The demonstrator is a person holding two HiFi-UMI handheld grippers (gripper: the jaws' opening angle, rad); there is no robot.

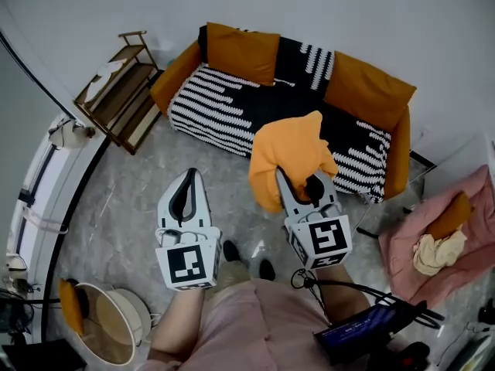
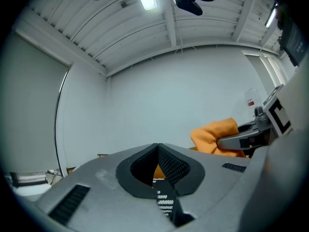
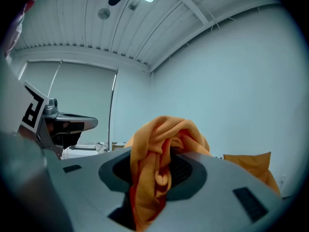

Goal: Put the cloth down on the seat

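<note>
Both forearms reach forward from the person's body, side by side, and each hand is hidden under its marker cube. The two tools point ahead toward the sofa.

The left tongs (image 1: 189, 178) have their jaws together, tips meeting, with nothing clamped. Through the small opening behind the tips, only a strip of striped fabric shows, far beyond.

The right tongs (image 1: 283, 179), just beside the left tongs on their right, are clamped on the orange cloth (image 1: 290, 154). In the right gripper view a bunched fold of it is squeezed between the jaws. It rises above the tips and trails down through the gap toward the handle. In the head view the rest of the cloth bulges up and forward past the tips and hangs down on the side facing the left tongs.

The cloth is in the air, carried only by the right tongs. The black-and-white striped seat (image 1: 219, 108) lies beyond both tongs, with orange cushions (image 1: 241, 51) along its back. Grey floor (image 1: 131, 199) lies below the tongs.
</note>
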